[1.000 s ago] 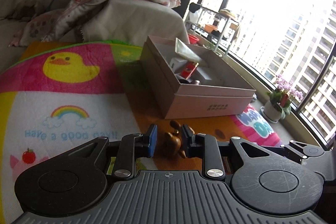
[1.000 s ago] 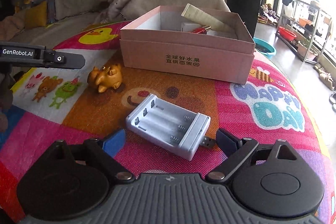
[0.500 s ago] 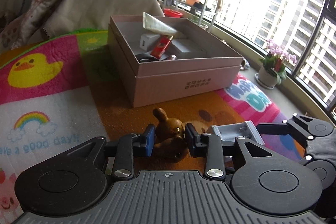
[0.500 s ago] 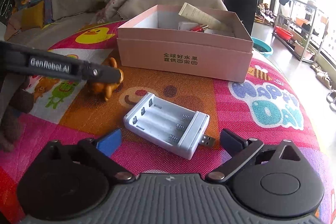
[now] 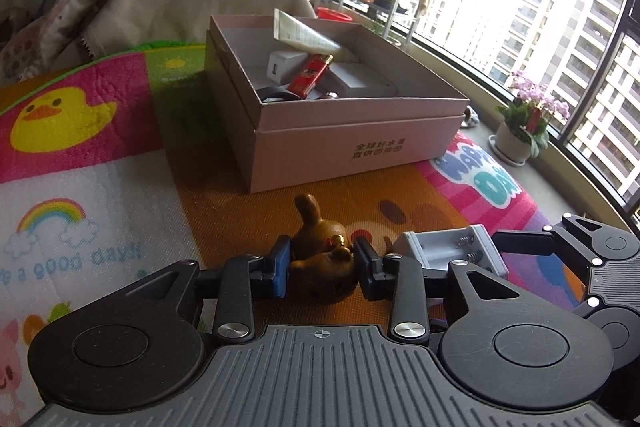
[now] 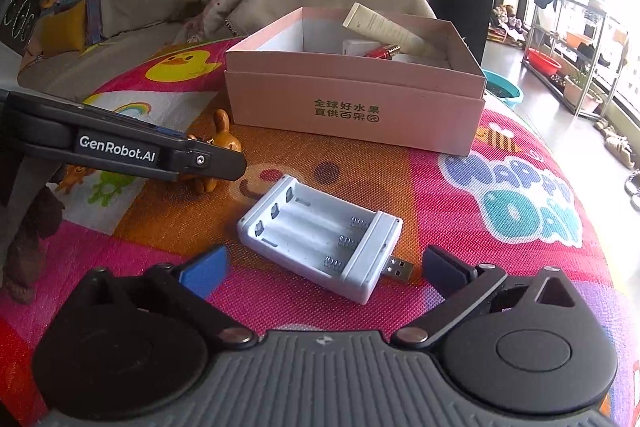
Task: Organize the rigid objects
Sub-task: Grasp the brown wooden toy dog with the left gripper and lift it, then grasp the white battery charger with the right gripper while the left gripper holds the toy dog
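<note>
Left gripper (image 5: 320, 267) now clamped on brown figurine (image 5: 324, 259), half-hidden near pink box (image 5: 352, 147); right gripper (image 6: 324, 267) apart around battery charger (image 6: 320, 243).

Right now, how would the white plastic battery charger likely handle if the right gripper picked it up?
The white plastic battery charger looks stiff and, with empty bays, probably light. Flat-bottomed on the mat, it shouldn't roll. Its smooth sides might slip slightly between the open right gripper.
</note>
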A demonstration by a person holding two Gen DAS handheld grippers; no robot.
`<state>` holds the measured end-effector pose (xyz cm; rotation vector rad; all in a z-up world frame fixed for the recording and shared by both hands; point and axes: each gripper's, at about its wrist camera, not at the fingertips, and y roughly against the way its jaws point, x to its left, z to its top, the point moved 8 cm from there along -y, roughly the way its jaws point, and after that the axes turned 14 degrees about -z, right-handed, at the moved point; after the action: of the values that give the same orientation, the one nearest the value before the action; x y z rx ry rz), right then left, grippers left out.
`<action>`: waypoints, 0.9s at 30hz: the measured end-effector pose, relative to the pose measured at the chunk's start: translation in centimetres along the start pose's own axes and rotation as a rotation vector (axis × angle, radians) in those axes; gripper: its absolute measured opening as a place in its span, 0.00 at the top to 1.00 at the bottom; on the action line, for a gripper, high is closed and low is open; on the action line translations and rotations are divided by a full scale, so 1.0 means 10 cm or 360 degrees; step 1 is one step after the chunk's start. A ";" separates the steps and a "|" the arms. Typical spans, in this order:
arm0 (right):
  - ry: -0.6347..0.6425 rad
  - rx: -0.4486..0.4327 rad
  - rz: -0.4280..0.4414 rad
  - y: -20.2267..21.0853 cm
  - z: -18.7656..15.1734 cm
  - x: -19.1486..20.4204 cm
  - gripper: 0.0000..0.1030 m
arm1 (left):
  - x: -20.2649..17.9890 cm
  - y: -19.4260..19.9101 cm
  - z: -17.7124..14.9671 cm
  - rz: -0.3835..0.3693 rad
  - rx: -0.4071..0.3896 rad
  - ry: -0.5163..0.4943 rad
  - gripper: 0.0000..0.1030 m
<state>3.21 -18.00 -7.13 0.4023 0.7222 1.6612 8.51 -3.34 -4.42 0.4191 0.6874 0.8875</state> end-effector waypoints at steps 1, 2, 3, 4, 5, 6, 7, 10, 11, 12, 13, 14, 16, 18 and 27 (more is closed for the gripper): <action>0.0001 0.0001 0.0001 0.00 0.00 0.00 0.00 | 0.00 0.01 -0.01 -0.0001 0.0002 0.0001 0.64; 0.0002 0.0002 0.0002 0.00 0.00 0.00 0.00 | 0.00 0.04 -0.03 -0.0004 0.0002 0.0003 0.64; 0.0004 0.0005 0.0004 0.00 0.00 0.00 0.00 | -0.01 0.07 -0.06 -0.0005 0.0001 0.0007 0.64; 0.0008 0.0009 0.0008 -0.01 0.00 0.00 0.00 | -0.01 0.10 -0.09 -0.0007 0.0004 0.0012 0.64; 0.0011 0.0014 0.0013 -0.01 0.00 -0.01 0.00 | -0.01 0.14 -0.12 -0.0010 0.0006 0.0016 0.64; 0.0013 0.0020 0.0020 -0.01 0.00 -0.01 0.00 | -0.03 0.19 -0.17 -0.0014 0.0008 0.0021 0.64; 0.0018 0.0026 0.0028 0.00 -0.01 -0.01 0.00 | -0.04 0.23 -0.21 -0.0020 0.0010 0.0025 0.64; 0.0035 0.0040 0.0050 0.01 -0.02 -0.02 0.00 | -0.08 0.34 -0.34 -0.0043 0.0018 0.0036 0.65; 0.0047 0.0041 0.0058 0.03 -0.04 -0.01 0.00 | -0.09 0.36 -0.37 -0.0043 0.0014 0.0036 0.67; 0.0069 0.0042 0.0069 0.05 -0.05 -0.01 0.00 | -0.10 0.37 -0.38 -0.0040 0.0011 0.0039 0.67; 0.0087 0.0048 0.0086 0.06 -0.05 -0.01 0.00 | -0.10 0.38 -0.38 -0.0038 0.0007 0.0042 0.67; 0.0089 0.0062 0.0098 0.07 -0.06 -0.03 0.00 | -0.11 0.38 -0.39 -0.0033 0.0000 0.0044 0.67; 0.0064 0.0084 0.0063 0.10 -0.08 -0.11 0.00 | -0.11 0.37 -0.39 -0.0029 -0.0011 0.0046 0.66; 0.0041 0.0086 -0.0019 0.12 -0.10 -0.22 0.00 | -0.12 0.36 -0.39 -0.0028 -0.0017 0.0036 0.66; 0.0100 -0.0100 -0.0459 0.27 -0.05 -0.63 0.00 | -0.08 0.40 -0.43 -0.0057 -0.0100 0.0111 0.66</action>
<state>2.27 -24.48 -5.00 0.1916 0.7356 1.4246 2.86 -1.49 -4.82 0.3200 0.7272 0.8906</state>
